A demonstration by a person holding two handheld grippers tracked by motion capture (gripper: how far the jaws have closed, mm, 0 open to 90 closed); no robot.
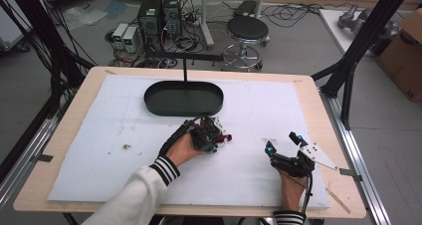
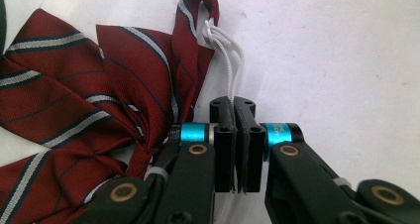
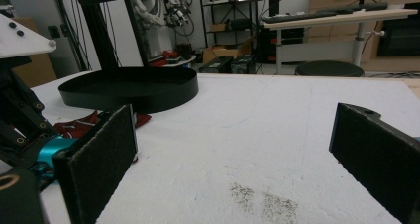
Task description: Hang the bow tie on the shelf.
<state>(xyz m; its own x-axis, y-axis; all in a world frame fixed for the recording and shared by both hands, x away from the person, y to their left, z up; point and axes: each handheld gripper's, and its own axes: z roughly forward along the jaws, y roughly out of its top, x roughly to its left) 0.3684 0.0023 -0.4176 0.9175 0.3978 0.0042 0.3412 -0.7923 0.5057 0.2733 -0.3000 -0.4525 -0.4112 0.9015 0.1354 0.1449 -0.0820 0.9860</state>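
Observation:
A dark red bow tie with white and navy stripes [image 2: 64, 110] lies on the white sheet, and a small part of it peeks out by my left hand [image 1: 226, 137]. Its white elastic cord [image 2: 229, 60] runs down into my left gripper [image 2: 236, 105], whose jaws are shut on the cord. In the high view the left gripper [image 1: 217, 134] sits just in front of the black oval tray [image 1: 183, 98]. My right gripper [image 1: 282, 141] rests at the right, jaws wide apart with nothing between its pads [image 3: 101, 154]. The tray [image 3: 129, 90] and the bow tie [image 3: 79, 125] appear beyond it.
A white foam sheet [image 1: 124, 170] covers the wooden table [image 1: 79, 93]. A thin black post [image 1: 185, 68] rises behind the tray. Grey smudges [image 3: 262, 199] mark the sheet near the right gripper. Beyond the table stand a stool [image 1: 247, 31], computer boxes [image 1: 159, 13] and cables.

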